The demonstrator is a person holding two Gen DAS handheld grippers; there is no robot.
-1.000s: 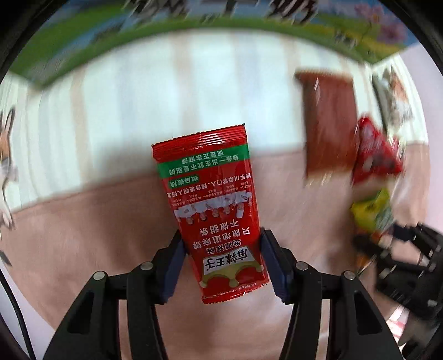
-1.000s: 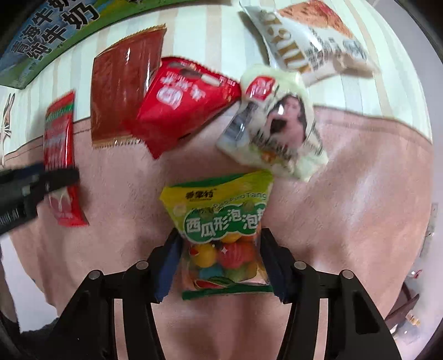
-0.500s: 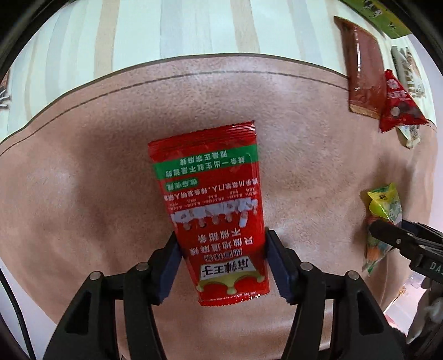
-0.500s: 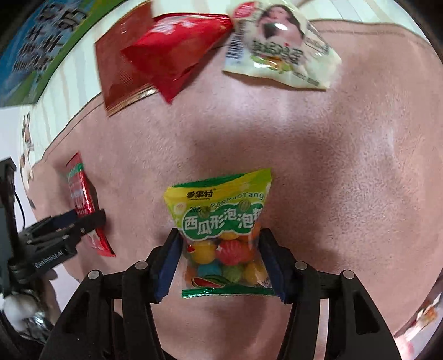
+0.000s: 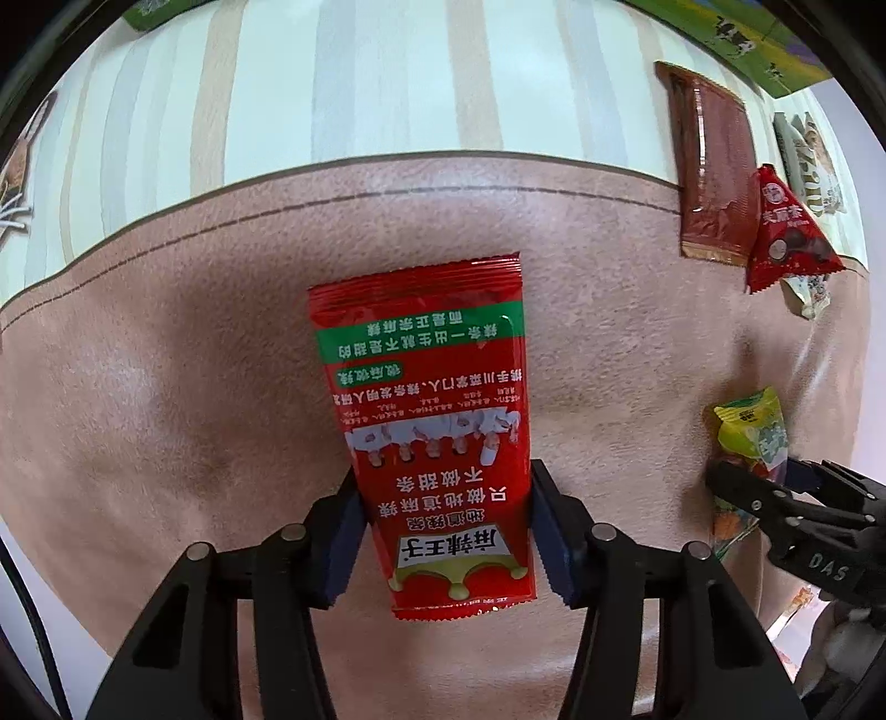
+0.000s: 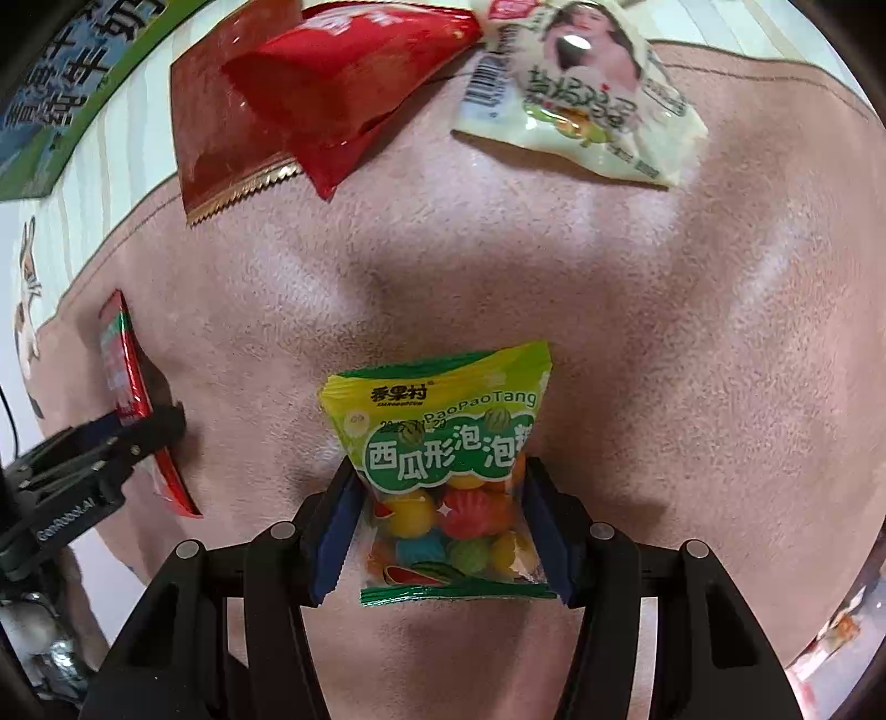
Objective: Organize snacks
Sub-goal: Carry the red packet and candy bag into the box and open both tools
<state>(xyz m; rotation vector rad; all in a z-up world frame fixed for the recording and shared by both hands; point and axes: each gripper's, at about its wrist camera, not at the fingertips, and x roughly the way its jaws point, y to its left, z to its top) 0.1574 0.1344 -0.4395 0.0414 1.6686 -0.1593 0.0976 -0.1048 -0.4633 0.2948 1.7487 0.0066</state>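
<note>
The left gripper [image 5: 446, 531] points down at a brown mat [image 5: 166, 415] that covers the near part of the desk [image 5: 387, 94], whose far part wears a pale striped cloth. Between its blue pads [image 5: 545, 531] stands a red snack packet [image 5: 432, 432] with a green band, its print upside down to the camera. The pads sit against both long edges of the packet's lower half, and the jaws are closing on it, so the packet is gripped and its upper half stands free over the middle of the mat.

The right gripper [image 6: 443, 520] also points down at the mat and is clamped, about as narrowly apart as the left, on a yellow-green candy bag [image 6: 443, 465] with coloured sweets showing through its clear lower part. Its pads press the bag's two sides. In the left wrist view the same gripper [image 5: 775, 498] and bag [image 5: 750, 437] show near the mat's right edge, well apart from the red packet.

Toward the far right corner of the mat lie other snacks: a brown wrapper [image 6: 221, 127] straddling the mat's far edge, a red triangular packet [image 6: 343, 83] overlapping it, and just beside that a cream packet [image 6: 581, 105] with a barcode. A white packet [image 5: 811, 166] lies farther off on the striped cloth, beside a green carton [image 5: 764, 50] at the desk's far edge.
</note>
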